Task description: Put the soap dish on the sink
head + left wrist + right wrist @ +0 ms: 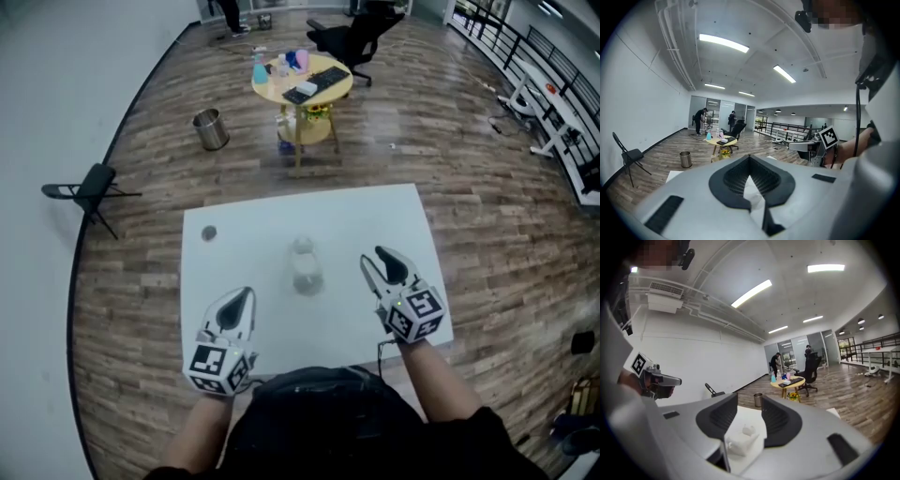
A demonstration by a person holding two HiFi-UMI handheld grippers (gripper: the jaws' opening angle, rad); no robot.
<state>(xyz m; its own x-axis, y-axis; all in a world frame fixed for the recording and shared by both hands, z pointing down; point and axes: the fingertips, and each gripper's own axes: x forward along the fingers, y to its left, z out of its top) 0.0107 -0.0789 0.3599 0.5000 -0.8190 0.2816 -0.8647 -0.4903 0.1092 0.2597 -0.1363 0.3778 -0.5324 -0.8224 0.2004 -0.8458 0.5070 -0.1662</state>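
Left tongs hang over the near left part of the white desk, jaws together and empty. Right tongs are held over the near right part, jaws apart with nothing between them. The soap dish and sink show as one pale, translucent cluster at mid-desk between the two tools; the separate parts cannot be told apart. A small dark disc lies near the far left corner.

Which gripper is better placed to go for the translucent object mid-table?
Right, likely: the right gripper has its jaws apart and lined up on the translucent object; the left gripper is shut.
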